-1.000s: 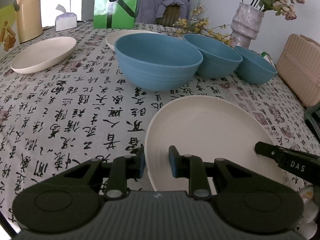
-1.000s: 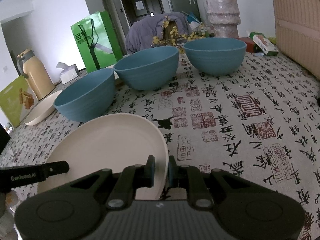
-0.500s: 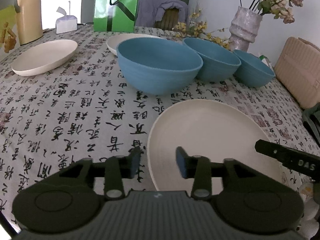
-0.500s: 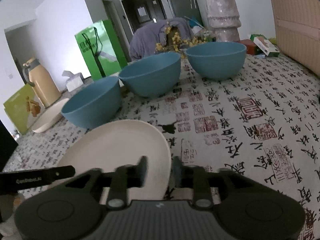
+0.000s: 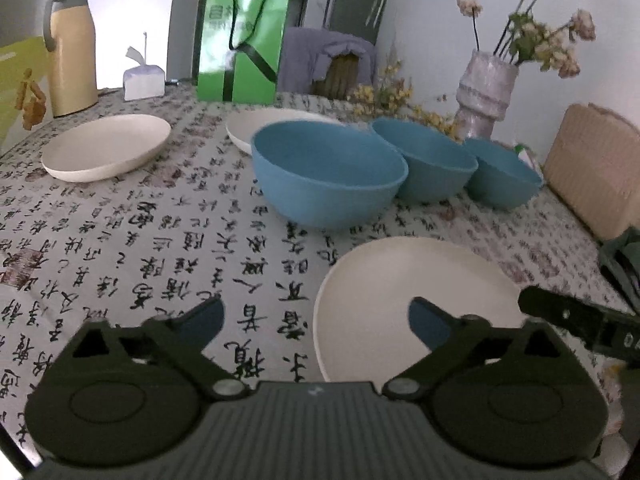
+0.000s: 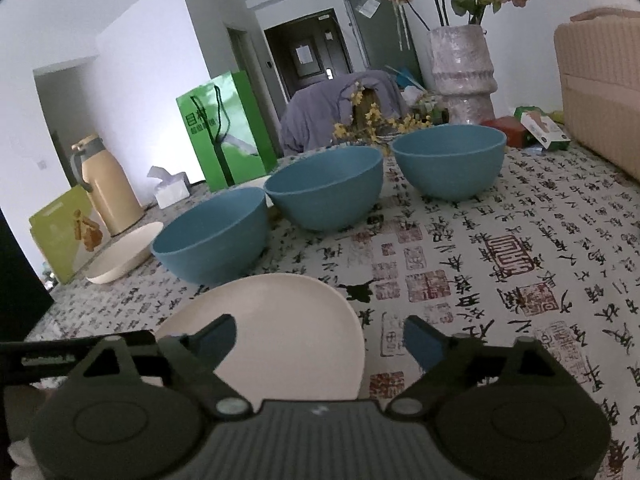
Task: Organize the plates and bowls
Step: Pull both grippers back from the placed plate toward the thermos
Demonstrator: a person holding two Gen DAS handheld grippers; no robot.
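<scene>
A cream plate lies flat on the patterned tablecloth just ahead of both grippers. My left gripper straddles its left rim, jaws opening wide and touching nothing. My right gripper straddles its right rim, jaws also opening, pads clear of the plate. Three blue bowls stand in a row behind it: the nearest bowl, the middle bowl and the far bowl. Two more cream plates rest further back, the left plate and the back plate.
A tan thermos, tissue pack and green paper bag line the table's far edge. A vase of dried flowers and a beige cushion stand on the right side. A chair draped in cloth sits behind the table.
Both grippers went from nearly shut at the near plate's rims to wide open, letting it go. The plate now lies flat on the cloth, and both views have tilted upward a little.
</scene>
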